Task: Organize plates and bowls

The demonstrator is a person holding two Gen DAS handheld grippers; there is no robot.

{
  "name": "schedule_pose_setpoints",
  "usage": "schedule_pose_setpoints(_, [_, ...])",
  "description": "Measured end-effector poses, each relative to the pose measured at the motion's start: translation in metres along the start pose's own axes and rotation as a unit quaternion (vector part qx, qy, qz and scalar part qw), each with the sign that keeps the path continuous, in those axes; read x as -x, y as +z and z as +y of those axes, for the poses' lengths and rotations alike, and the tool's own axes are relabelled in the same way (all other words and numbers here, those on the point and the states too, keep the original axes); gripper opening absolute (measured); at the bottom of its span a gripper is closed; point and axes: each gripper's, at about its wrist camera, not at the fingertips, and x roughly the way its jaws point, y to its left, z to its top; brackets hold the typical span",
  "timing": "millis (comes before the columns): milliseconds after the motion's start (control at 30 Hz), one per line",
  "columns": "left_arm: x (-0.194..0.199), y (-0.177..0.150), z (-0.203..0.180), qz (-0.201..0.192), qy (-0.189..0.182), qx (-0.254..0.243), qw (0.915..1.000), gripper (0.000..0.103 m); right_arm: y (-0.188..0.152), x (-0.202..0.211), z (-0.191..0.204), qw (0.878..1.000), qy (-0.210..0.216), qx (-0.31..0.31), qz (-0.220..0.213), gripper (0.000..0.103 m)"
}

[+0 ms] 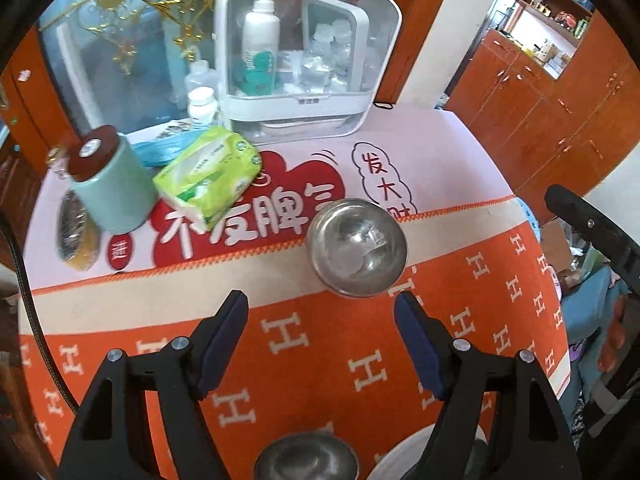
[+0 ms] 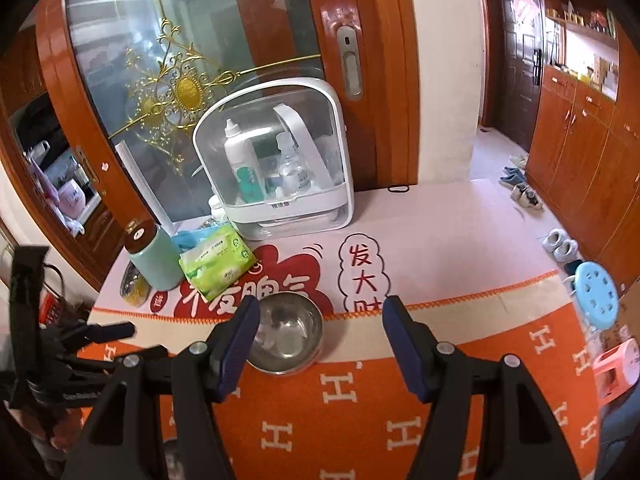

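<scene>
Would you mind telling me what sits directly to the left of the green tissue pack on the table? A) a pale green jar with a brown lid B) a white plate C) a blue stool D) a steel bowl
A: the pale green jar with a brown lid stands right beside the green tissue pack, on its left in both views, while the steel bowl lies nearer the camera, to the right.

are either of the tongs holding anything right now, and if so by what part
Nothing is held. The left tongs and the right tongs both stand open and empty above the table, short of the steel bowl.
</scene>
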Motion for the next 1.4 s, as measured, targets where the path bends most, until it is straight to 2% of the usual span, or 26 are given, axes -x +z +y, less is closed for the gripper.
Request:
schedule_pose_setpoints(167, [-0.031,-0.002,0.004,-0.01,-0.014,0.01,0.9998,0.074,-0.008,-0.028,-0.005,1.0,0.026,-0.017,-0.004,0.064])
schedule_pose_setpoints(267, [-0.051,-0.003,0.008,-0.018,-0.037,0.029,0.9987,0.074,-0.016,-0.046,-0.005,0.999,0.03,-0.015,-0.005,0.064])
schedule_pose_setpoints(500, [-0.092,-0.007,0.019,-0.034,-0.049,0.056,0.9967,0.074,-0.035,-0.094,-0.004,0.999,0.03,-0.013,0.021,0.064])
schedule_pose_setpoints(767, [-0.134,-0.006,0.031,-0.015,-0.049,0.073,0.996,0.074,-0.064,-0.141,-0.009,0.997,0.032,-0.028,0.065,0.064])
schedule_pose_setpoints(900, [-0.151,-0.01,0.039,-0.004,-0.063,0.097,0.9932,0.074,-0.074,-0.155,-0.011,0.996,0.038,-0.037,0.078,0.064])
schedule_pose_setpoints(1067, [-0.17,-0.016,0.038,0.019,-0.069,0.097,0.9927,0.071,-0.081,-0.165,-0.015,0.993,0.044,-0.057,0.089,0.063])
schedule_pose_setpoints(1200, [-0.18,-0.021,0.036,0.033,-0.084,0.1,0.9909,0.067,-0.086,-0.17,-0.018,0.99,0.056,-0.081,0.098,0.046])
schedule_pose_setpoints(1333, [-0.182,-0.022,0.037,0.035,-0.099,0.11,0.9883,0.062,-0.09,-0.175,-0.022,0.986,0.064,-0.106,0.109,0.036])
schedule_pose_setpoints(1400, [-0.182,-0.023,0.038,0.037,-0.109,0.117,0.9865,0.053,-0.092,-0.177,-0.023,0.984,0.074,-0.118,0.114,0.033])
